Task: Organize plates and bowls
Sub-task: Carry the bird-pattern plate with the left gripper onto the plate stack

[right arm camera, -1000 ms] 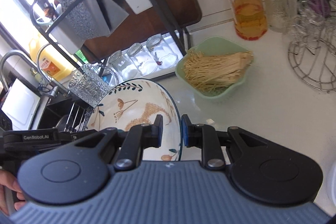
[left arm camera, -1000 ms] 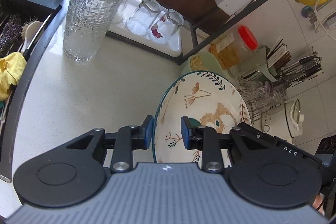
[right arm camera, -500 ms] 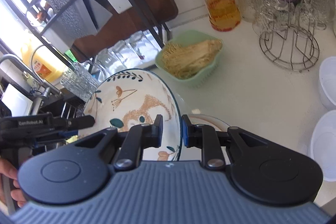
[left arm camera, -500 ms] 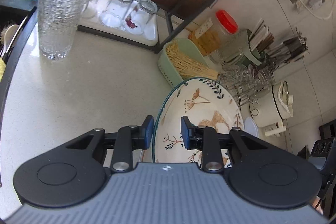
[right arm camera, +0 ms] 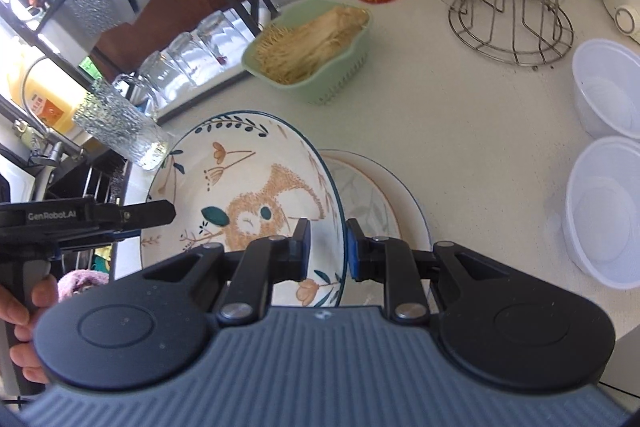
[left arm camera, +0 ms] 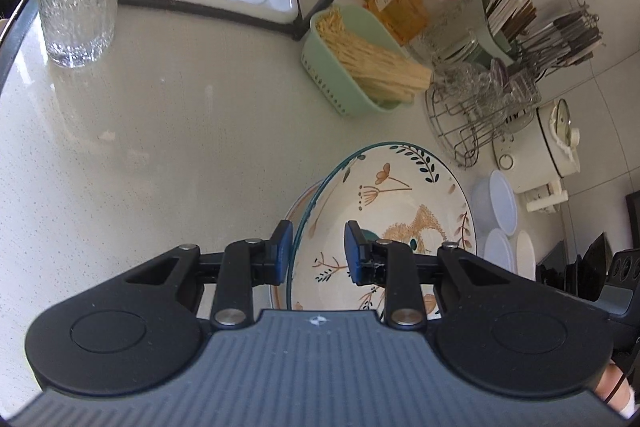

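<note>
Counter [left arm camera: 160, 147]: white, sunny.
Left gripper [left arm camera: 316, 251]: nips the bear plate [left arm camera: 400, 211] rim.
Right gripper [right arm camera: 327, 247]: nips its other rim, plate tilted.

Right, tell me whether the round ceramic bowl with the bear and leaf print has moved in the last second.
Yes. The bear-print ceramic bowl has moved away from the green plastic basket and now hangs over the plate stack on the counter.
</note>
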